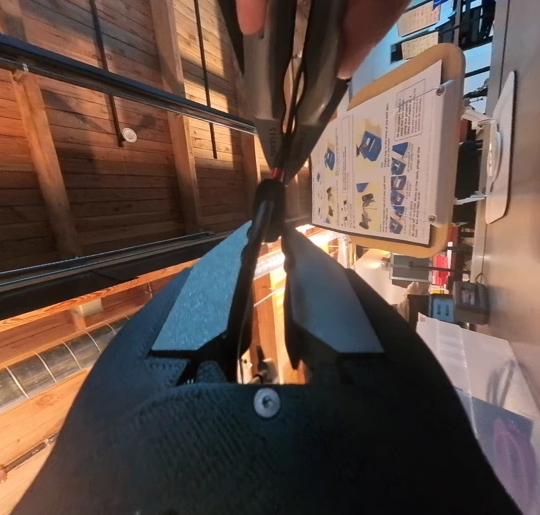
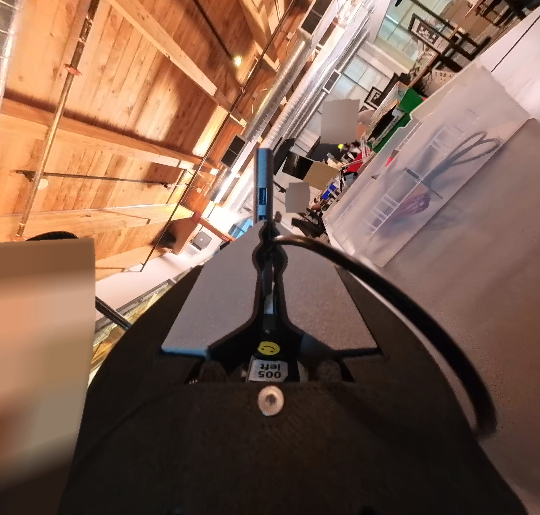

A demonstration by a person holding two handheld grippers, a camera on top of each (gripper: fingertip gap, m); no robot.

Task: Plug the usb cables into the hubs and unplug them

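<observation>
Left gripper (image 1: 270,206) clamped on a black USB plug (image 1: 268,198); right gripper (image 2: 270,238) clamped on a slim grey hub (image 2: 264,185), steadying each, apparently for mating or separation.

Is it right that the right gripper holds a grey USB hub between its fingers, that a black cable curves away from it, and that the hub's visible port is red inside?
Not quite. In the right wrist view the right gripper does clamp the grey hub, and the black cable curves away, but the port is blue inside, not red.
</observation>
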